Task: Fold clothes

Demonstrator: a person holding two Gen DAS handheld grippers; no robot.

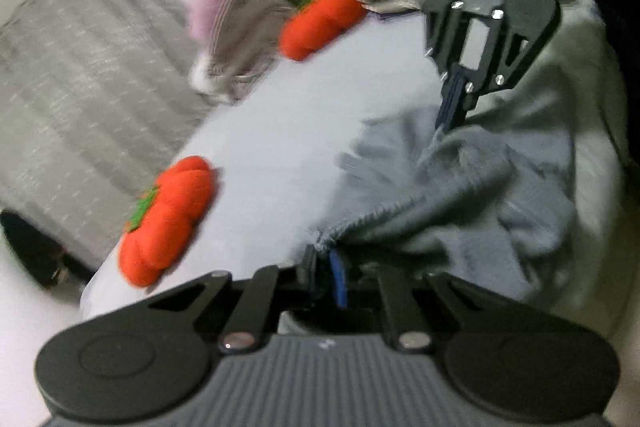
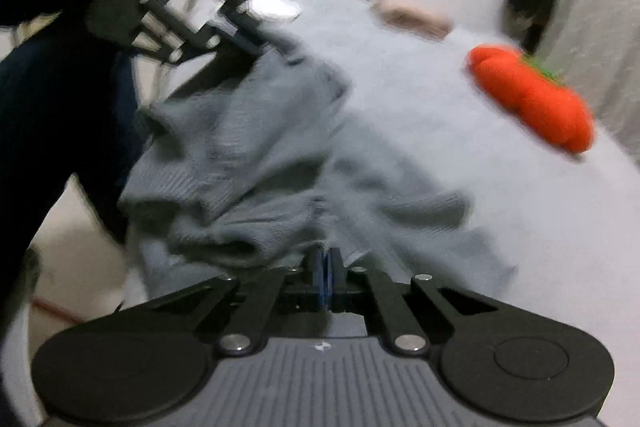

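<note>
Both grippers' jaws pinched on rumpled grey ribbed-knit garment [image 2: 248, 163], pale surface [image 1: 280, 131] beneath.

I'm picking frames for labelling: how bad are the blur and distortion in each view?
Left wrist view: motion smear on the pumpkin cushions and far clutter; grey knit garment edge stays readable. Right wrist view: heavier smear across the garment; fisheye bends and darkens the corners in both.

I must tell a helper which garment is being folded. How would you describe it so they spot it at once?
On the white bed, skip the pink-and-grey pile and two orange pumpkin cushions. The garment is the grey knit bunched at the bed's edge. It alone is pinched by both the left gripper and right gripper.
</note>
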